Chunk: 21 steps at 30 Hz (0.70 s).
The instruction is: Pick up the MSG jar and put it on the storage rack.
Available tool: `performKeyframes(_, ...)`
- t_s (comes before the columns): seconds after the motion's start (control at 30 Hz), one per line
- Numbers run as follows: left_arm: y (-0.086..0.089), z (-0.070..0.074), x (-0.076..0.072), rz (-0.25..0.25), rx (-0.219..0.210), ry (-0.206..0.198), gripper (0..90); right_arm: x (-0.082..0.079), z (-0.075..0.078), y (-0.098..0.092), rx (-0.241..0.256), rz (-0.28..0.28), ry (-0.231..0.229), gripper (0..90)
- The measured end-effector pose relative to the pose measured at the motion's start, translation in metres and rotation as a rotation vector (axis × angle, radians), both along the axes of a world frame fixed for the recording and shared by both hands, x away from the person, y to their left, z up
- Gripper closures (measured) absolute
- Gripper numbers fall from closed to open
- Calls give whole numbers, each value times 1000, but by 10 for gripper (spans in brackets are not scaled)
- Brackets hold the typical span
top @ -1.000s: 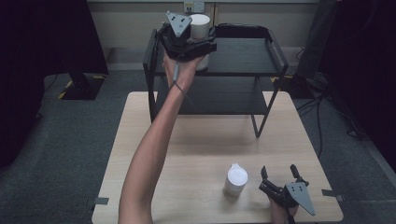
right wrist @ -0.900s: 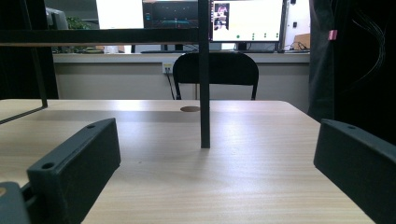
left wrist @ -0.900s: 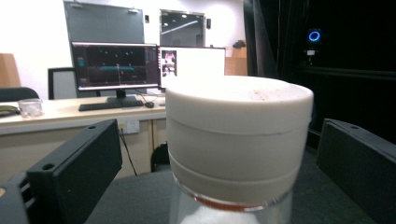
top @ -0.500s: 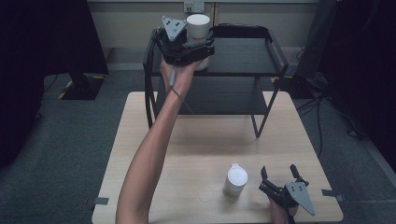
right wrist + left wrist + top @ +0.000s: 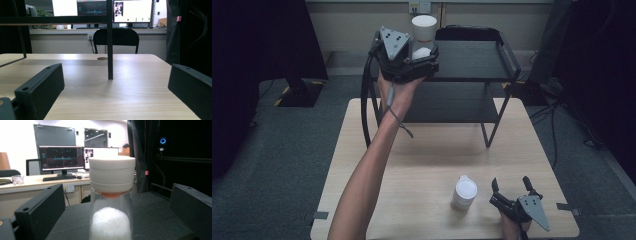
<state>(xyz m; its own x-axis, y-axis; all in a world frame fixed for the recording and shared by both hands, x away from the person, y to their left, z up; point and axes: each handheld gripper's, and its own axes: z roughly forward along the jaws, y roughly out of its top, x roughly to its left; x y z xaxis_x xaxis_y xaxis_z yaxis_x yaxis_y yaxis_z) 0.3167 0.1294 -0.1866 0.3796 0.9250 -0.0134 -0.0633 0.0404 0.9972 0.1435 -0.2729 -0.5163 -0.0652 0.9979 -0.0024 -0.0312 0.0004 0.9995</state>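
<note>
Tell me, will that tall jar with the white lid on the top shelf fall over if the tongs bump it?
Probably, if bumped high up. The jar is tall and narrow, with a wide white lid on top, so it looks tippy. Its clear wall looks smooth, maybe slippery. The white stuff fills just the bottom, so it likely feels light. The left tongs sit wide around it.

Counted: two white-lidded jars (image 5: 424,35) (image 5: 464,193), two tongs (image 5: 424,56) (image 5: 512,186), one black shelf rack (image 5: 472,60), one table (image 5: 432,165).
</note>
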Motion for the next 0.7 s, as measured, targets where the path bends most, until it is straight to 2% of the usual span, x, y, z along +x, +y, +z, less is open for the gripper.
performKeyframes(0.2,9,-8,-17,0,-1,-21,0,0,1,2,-6,-5,4,0)
performKeyframes(0.43,22,-32,-34,15,-69,-14,2,0,0,2,-9,-7,2,0)
performKeyframes(0.57,27,-44,-47,41,-45,-20,2,0,1,2,-9,-7,3,0)
performKeyframes(0.7,34,-55,-60,56,-64,-27,1,0,0,2,-9,-7,3,0)
